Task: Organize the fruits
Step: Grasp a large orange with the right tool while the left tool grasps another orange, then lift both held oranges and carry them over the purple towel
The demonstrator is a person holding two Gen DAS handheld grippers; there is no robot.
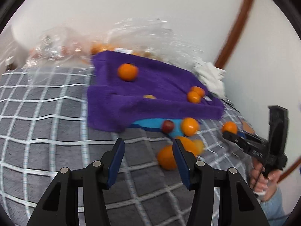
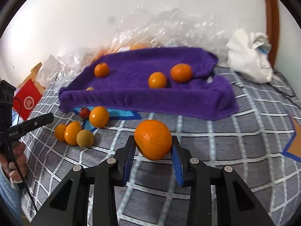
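Your right gripper (image 2: pixel 153 150) gripped an orange (image 2: pixel 152 139) above the checked blanket (image 2: pixel 216 146), short of the purple towel (image 2: pixel 150 96). Your left gripper (image 1: pixel 148 150) was spread apart, holding nothing, near loose oranges (image 1: pixel 190 126).

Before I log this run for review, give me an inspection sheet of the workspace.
Surface: grey checked blanket, a bed by the look of it.
Job's things: purple towel-lined tray holding three oranges and one partly hidden fruit; loose cluster of oranges, a yellowish fruit and a small red fruit in front of its left end.
Clutter: crumpled clear plastic behind the tray; white cloth; red card.
Grippers: right gripper shut on a large orange, above the blanket; left gripper open, empty.
Cables: thin black cable by the left hand.
Surroundings: white wall, brown wood trim.
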